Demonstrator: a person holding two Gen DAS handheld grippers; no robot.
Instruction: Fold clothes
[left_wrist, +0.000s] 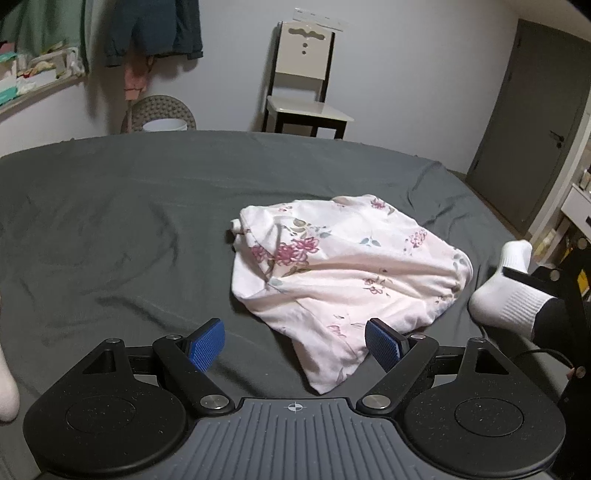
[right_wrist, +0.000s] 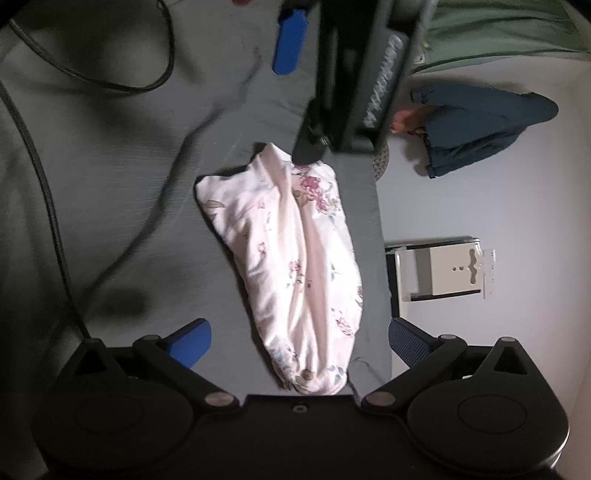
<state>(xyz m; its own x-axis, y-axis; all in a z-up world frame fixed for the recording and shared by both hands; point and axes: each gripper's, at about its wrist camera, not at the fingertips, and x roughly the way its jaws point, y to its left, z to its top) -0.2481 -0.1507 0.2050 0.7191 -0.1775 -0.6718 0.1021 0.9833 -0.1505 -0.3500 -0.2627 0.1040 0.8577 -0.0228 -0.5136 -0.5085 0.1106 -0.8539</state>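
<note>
Across the whole foreground spreads the bed (left_wrist: 110, 221), covered in a dark grey sheet with loose wrinkles. On it, towards the person's right side, lies the garment (left_wrist: 343, 266), a pale pink piece with a flower print, rumpled and bunched into a loose heap instead of laid flat. A foot in a white sock (left_wrist: 506, 291) rests on the bed just beside the garment's right edge. The left tongs (left_wrist: 295, 345) hover low over the near corner of the cloth, spread wide and holding nothing; one blue pad (left_wrist: 384, 345) sits over the fabric's edge, though I cannot tell if it touches. The right tongs (right_wrist: 299, 343) are likewise spread and empty, pointing along the garment's length from its other end.

By my reading the folding has not begun: this looks like the approach to a first grasp. The next move calls for each pair to pinch a corner or hem, then lift and spread the cloth flat before any fold.
</note>
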